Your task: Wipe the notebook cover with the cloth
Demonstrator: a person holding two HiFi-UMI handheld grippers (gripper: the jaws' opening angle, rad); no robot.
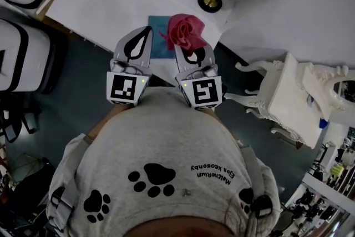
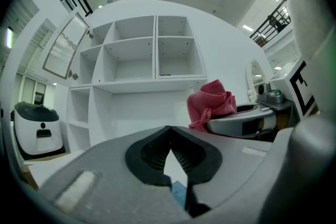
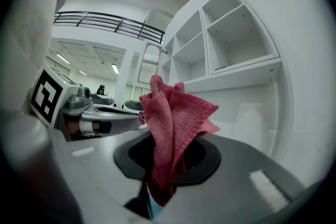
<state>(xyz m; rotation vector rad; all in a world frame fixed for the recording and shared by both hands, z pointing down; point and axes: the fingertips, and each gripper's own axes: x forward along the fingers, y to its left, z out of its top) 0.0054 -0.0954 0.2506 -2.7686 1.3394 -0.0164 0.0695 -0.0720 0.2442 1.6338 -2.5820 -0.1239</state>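
The right claw (image 1: 192,54) is clamped on the pink cloth (image 1: 186,30). Its own view shows the fabric pinched between the jaws and standing up beyond the tips in a loose bunch, so most of the cloth sits above and ahead of the claw and little of it hangs under. The left claw (image 2: 168,136) holds nothing, its jaws drawn together at the tips. Only a small triangular gap lies behind them, and a sliver of blue shows through it. That blue is the notebook (image 1: 157,36), lying flat on the white bench (image 1: 111,3), ahead of and below both claws and in the space between them. It lies just to the left of the right claw's tips and just to the right of the left claw's tips. The bunched cloth overlaps the cover's right edge as seen from the head view. The notebook's long axis appears to run straight away from the person, roughly in line with the way both claws point. Both claws face forward toward the white shelves (image 2: 157,50), not down at the cover, and how high they ride above the bench cannot be told. Judging from this, the wipe turns on bringing the right claw a little to its left and tipping its nose down so the bunch meets the cover, then stroking along the long axis. The left claw is equally near and could pin the cover's left edge.
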